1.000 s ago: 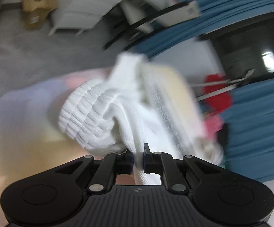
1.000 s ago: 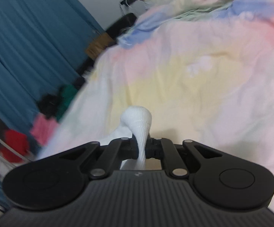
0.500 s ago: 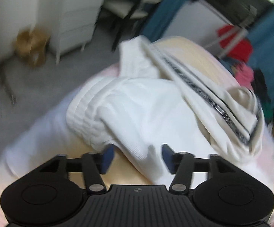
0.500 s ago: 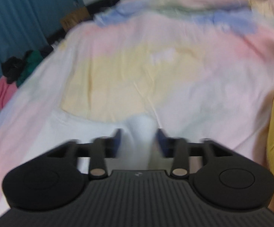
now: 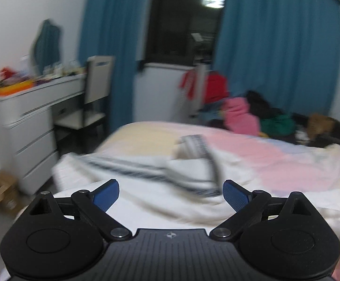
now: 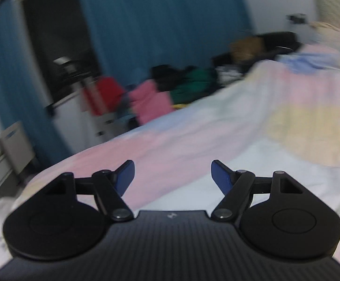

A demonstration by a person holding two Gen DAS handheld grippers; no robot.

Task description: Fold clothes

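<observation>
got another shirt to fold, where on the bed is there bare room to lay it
Bare pastel bedspread ahead of the open right tongs. Crowded: the white garment before the left tongs, and the clothes pile along the bed's far edge.

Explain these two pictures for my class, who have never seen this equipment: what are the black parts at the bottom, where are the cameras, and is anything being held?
A person holds one tool in each hand. Each tool carries a camera looking forward along its two blue-tipped fingers. One picture shows the left hand-held gripper, the other the right hand-held gripper. Both are open and hold nothing. Ahead of the left one, a white garment with dark stripes lies crumpled on the pastel bedspread. A pile of coloured clothes lies beyond the bed.
</observation>
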